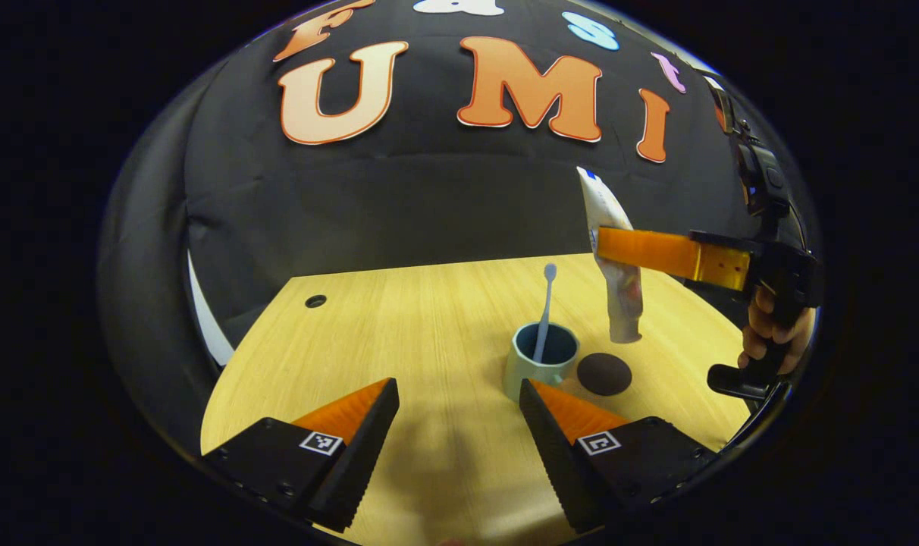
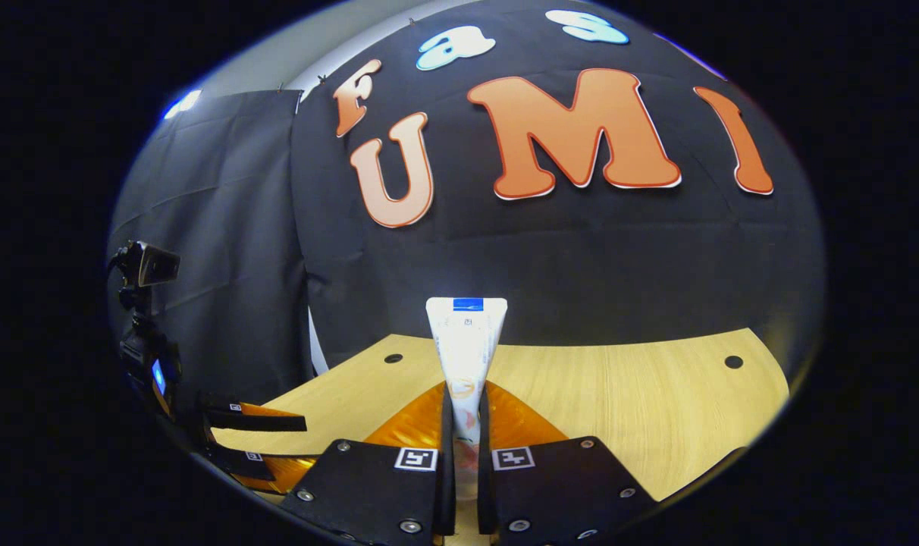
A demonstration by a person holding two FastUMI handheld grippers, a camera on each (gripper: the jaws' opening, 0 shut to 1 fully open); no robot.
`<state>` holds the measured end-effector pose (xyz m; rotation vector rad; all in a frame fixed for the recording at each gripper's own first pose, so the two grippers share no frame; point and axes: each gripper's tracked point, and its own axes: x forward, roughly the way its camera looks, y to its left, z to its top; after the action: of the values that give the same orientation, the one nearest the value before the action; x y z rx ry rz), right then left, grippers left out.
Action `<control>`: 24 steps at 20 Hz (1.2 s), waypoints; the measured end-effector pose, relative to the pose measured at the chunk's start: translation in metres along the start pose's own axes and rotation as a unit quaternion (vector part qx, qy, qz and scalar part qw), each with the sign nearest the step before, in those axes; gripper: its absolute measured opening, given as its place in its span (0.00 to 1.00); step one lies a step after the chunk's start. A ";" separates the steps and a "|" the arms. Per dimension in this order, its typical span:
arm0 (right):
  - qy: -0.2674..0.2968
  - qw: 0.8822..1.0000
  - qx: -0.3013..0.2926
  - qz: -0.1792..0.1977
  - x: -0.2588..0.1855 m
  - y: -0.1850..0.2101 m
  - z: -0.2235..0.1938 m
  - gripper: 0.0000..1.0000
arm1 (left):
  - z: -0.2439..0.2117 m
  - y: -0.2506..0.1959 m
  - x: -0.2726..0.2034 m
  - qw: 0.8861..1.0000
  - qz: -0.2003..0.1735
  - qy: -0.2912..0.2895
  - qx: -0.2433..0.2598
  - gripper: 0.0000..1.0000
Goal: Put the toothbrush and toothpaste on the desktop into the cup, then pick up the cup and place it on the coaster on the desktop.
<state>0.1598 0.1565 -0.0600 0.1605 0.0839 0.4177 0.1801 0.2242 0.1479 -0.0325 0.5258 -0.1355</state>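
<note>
Pale wood grain ran across the table (image 1: 429,318) under both pairs of tongs. In the left gripper view, the left tongs (image 1: 458,425) hung spread wide above the near part of the table, holding nothing, with bare wood between the two fingers. Just ahead of their right finger stood the cup (image 1: 539,362), pale green outside and dark inside, resting upright on the table. The toothbrush (image 1: 544,311) stood in it, leaning against the rim with its thin light handle rising and its head at the top. Just to the right of the cup, close but not touching, lay the coaster (image 1: 603,373), a dark round disc flat on the table.

Farther off and to the right of the left tongs, the right tongs (image 1: 615,254) reached in from the side, gripped by a person's hand (image 1: 770,330). They pinched the toothpaste (image 1: 615,250) across its middle. The tube hung upright in the air, cap end down and flat crimped end up, above the table just behind the coaster and to the right of the cup.

In the right gripper view, the right tongs (image 2: 463,447) were pressed onto the toothpaste (image 2: 465,341), which rose straight up between the fingers with its crimped end topmost. The left tongs (image 2: 255,436) showed low at the left, over the table edge (image 2: 657,394).
</note>
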 end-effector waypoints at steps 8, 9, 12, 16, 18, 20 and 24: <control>-0.033 0.999 -0.004 0.025 0.038 0.001 -0.005 0.12 | -0.022 0.016 -0.018 0.998 0.042 0.023 -0.028 0.96; -0.030 0.999 -0.003 0.031 0.043 0.002 -0.010 0.12 | -0.023 0.018 -0.018 0.998 0.046 0.026 -0.027 0.96; -0.017 0.999 -0.021 0.042 0.055 0.008 -0.031 0.12 | -0.024 0.021 -0.019 0.998 0.055 0.032 -0.023 0.96; -0.002 0.998 -0.045 0.045 0.063 0.012 -0.052 0.13 | -0.027 0.019 -0.016 0.997 0.058 0.039 -0.021 0.96; 0.007 0.998 -0.052 0.041 0.062 0.011 -0.061 0.16 | -0.029 0.016 -0.014 0.997 0.058 0.044 -0.019 0.96; 0.023 0.998 -0.052 0.034 0.059 0.007 -0.068 0.19 | -0.031 0.013 -0.011 0.997 0.056 0.050 -0.018 0.96; 0.040 0.997 -0.064 0.013 0.043 -0.003 -0.066 0.34 | -0.029 0.006 -0.005 0.997 0.048 0.055 -0.017 0.96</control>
<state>0.1929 0.1810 -0.1274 0.0186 0.1332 0.4546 0.1616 0.2308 0.1250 -0.0320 0.6375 -0.0337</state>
